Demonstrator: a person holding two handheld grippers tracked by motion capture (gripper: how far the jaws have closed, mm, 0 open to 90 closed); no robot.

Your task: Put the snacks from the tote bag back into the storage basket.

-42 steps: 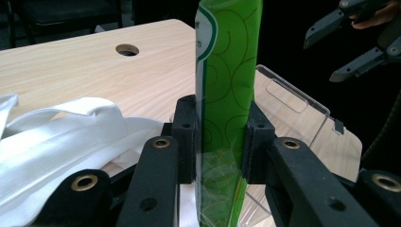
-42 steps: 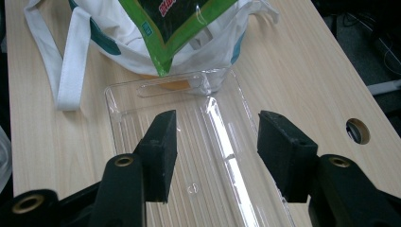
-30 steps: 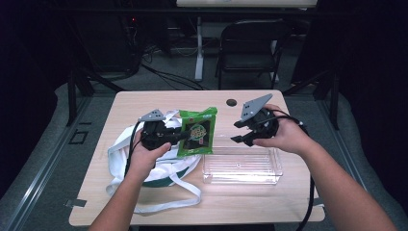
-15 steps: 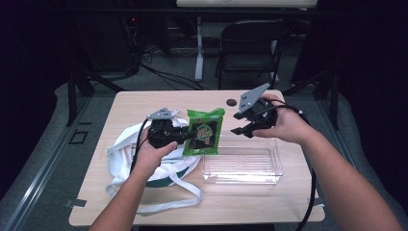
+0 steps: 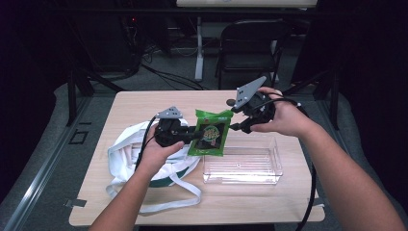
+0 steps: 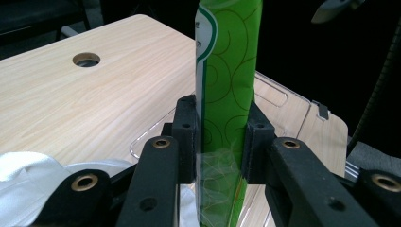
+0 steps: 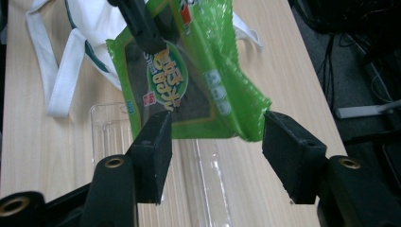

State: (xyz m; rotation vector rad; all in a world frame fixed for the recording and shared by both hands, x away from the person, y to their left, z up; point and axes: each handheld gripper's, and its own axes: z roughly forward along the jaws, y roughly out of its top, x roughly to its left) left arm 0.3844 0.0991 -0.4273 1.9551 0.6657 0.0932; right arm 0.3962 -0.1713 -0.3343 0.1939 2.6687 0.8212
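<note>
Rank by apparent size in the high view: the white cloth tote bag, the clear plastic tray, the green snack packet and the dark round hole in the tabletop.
1. White cloth tote bag, partly hidden by the forearm.
2. Clear plastic tray, close behind the bag.
3. Green snack packet, raised nearer the camera, so it may look bigger than it is.
4. Dark round hole, the smallest.

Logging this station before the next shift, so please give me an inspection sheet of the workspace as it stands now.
Surface: wooden table, round hole near its far edge.
Job's things: green snack packet held upright above the table; clear plastic bin empty.
Clutter: white tote bag at the left.
Grippers: left gripper shut on the packet; right gripper open, its jaws have just been opening, pads clear of the packet's edge.
Cables: one trails from each gripper.
Surroundings: folding chair behind the table, dark room.
</note>
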